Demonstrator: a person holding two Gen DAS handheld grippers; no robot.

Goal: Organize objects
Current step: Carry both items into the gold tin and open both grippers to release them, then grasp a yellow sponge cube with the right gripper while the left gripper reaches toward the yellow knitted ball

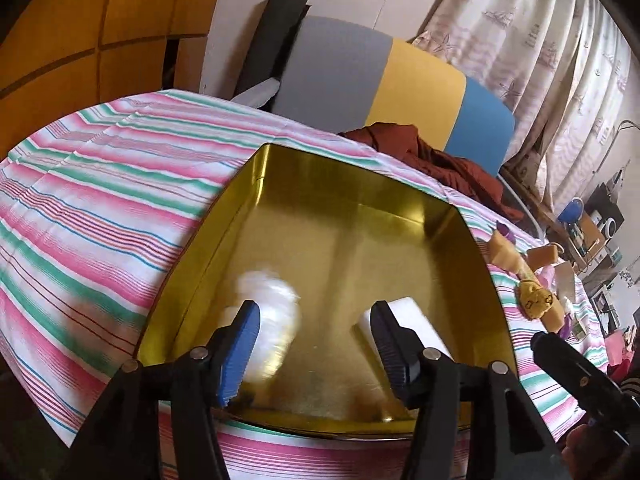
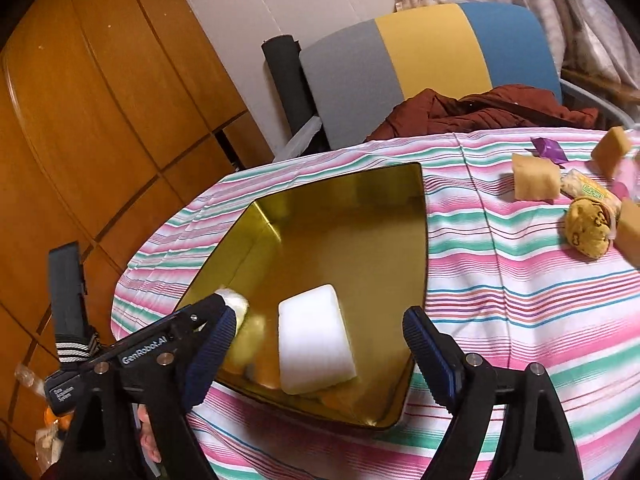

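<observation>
A gold tin (image 2: 352, 216) is set open on the striped surface (image 2: 500, 280) as the collecting place, and everything is placed here relative to it. Over its near left corner the left tool (image 1: 314, 344) is held with its jaws parted and nothing pressed between the pads; a blurred white packet (image 1: 276, 320) is seen just inside that corner against the left pad, apparently let go there so that it lands in the tin. Toward the tin's near middle a white block (image 2: 314, 340) lies on the floor of the tin, already put away. Above the near edge the right tool (image 2: 320, 344) is held wide and empty, the block lying free below its gap. Right of the tin, well apart on the cloth, tan sponge cubes (image 2: 536, 182), a purple wrapper (image 2: 550, 148) and a yellow pouch (image 2: 588, 232) are left unsorted, presumably awaiting collection.
</observation>
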